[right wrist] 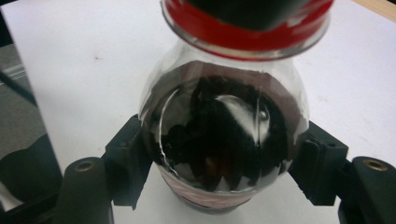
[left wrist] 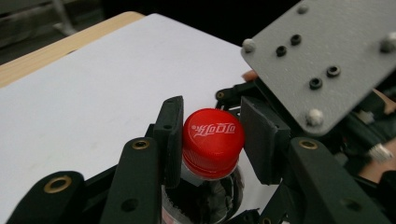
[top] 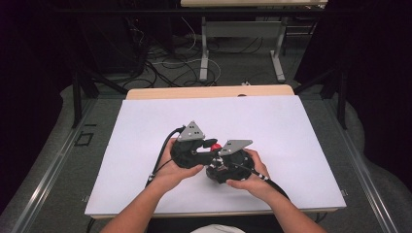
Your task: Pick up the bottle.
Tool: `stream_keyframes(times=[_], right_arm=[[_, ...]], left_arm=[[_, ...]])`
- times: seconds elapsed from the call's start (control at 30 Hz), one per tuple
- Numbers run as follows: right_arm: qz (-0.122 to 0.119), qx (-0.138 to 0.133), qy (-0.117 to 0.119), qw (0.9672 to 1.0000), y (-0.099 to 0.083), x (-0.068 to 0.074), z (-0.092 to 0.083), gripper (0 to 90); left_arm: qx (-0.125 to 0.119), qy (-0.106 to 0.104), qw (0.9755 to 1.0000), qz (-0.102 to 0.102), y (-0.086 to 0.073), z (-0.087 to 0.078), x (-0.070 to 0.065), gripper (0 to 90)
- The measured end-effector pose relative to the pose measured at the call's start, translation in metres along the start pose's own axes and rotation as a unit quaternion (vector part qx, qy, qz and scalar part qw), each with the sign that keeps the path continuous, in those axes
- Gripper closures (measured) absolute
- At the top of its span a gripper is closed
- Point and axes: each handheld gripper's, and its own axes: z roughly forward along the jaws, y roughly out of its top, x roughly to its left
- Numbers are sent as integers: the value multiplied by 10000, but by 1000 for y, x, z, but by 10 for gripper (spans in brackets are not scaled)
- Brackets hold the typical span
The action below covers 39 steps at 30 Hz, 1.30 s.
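A small bottle [right wrist: 224, 140] of dark drink sits just below the middle of the high view, between the two tools, over the white sheet [top: 145, 126] that covers the table [top: 209, 91]. There, only its red cap [top: 215, 146] peeks out between the black bodies. The left gripper view brings that cap [left wrist: 213, 142] to the centre of the frame, white lettering on top. The left tool [left wrist: 212, 140] brackets it: one pad touches the cap's left side, while the other stands just off its right, so whether it truly pinches cannot be told. The right gripper view looks along the bottle's clear, rounded shoulder; the right tool [right wrist: 224, 161] is closed on the body, a pad pressed at either side. The high view adds both hands [top: 170, 170] wrapped around the tools low in the frame.
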Motion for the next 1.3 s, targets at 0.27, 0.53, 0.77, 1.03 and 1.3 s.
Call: stream_keyframes(times=[0.27,0.53,0.77,1.03,1.3], right_arm=[[97,-49,-56,9999,0,2,0,300],[24,-127,309,9994,1,1,-4,299],[-181,-112,598,9980,2,5,-3,298],[-277,-136,708,9970,2,7,-3,299],[-135,-123,481,9987,2,5,-3,299]], left_arm=[[18,350,9991,-235,1,-1,-10,609],[-297,-935,9950,195,2,-18,26,428],[-71,-1908,9799,577,1,-19,49,459],[2,-2334,9702,651,-1,-11,52,596],[-211,-1386,9878,684,-4,-16,31,614]])
